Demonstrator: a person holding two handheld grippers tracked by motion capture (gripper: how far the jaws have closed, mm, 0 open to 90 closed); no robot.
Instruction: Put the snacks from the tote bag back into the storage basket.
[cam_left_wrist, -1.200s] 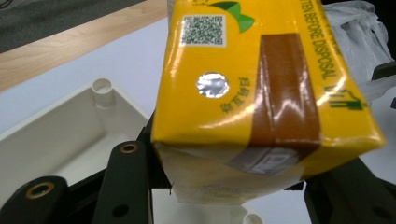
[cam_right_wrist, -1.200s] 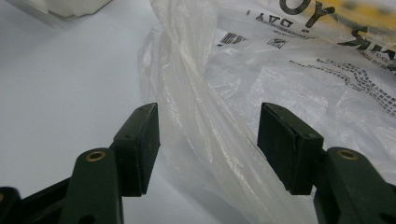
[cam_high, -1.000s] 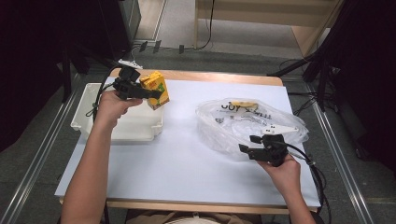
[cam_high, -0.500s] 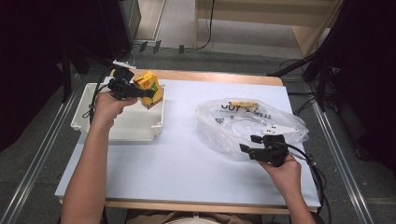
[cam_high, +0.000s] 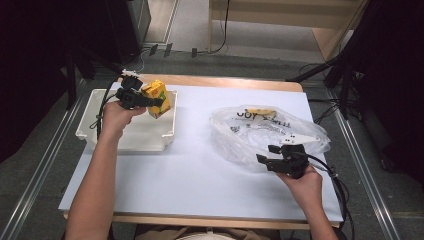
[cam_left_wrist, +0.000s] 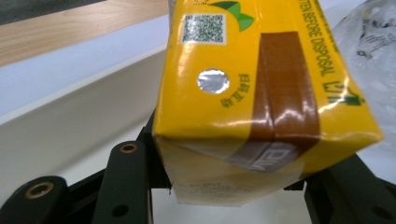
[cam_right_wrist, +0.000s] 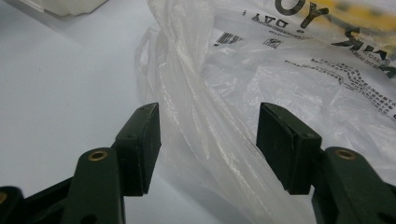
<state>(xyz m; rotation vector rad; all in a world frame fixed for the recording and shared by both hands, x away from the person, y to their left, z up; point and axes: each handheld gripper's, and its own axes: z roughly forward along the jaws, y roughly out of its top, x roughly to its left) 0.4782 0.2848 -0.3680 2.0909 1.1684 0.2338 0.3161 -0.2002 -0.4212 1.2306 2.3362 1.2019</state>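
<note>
L gripper (cam_high: 150, 101) is clamped on the yellow juice carton (cam_high: 157, 98), jaws pinching its lower end; carton held tilted over the far right corner of the white tub (cam_high: 100, 135), apparently above the floor of it, not resting. In the left gripper view the carton's (cam_left_wrist: 261, 93) long axis runs away from the jaws, foil straw hole and QR code facing up. Judging by that, the coming move is a drop or set-down into the tub, straight below.

R gripper (cam_high: 272, 161) sits well right of the tub, jaws wide apart and holding nothing, at the near edge of the clear plastic bag (cam_high: 270, 132). Right gripper view: a fold of bag film (cam_right_wrist: 210, 140) lies between the jaws, not pinched. Something yellow inside the bag, blurred, can't ID. Tub interior under the carton partly hidden by the L hand (cam_high: 117, 115).
</note>
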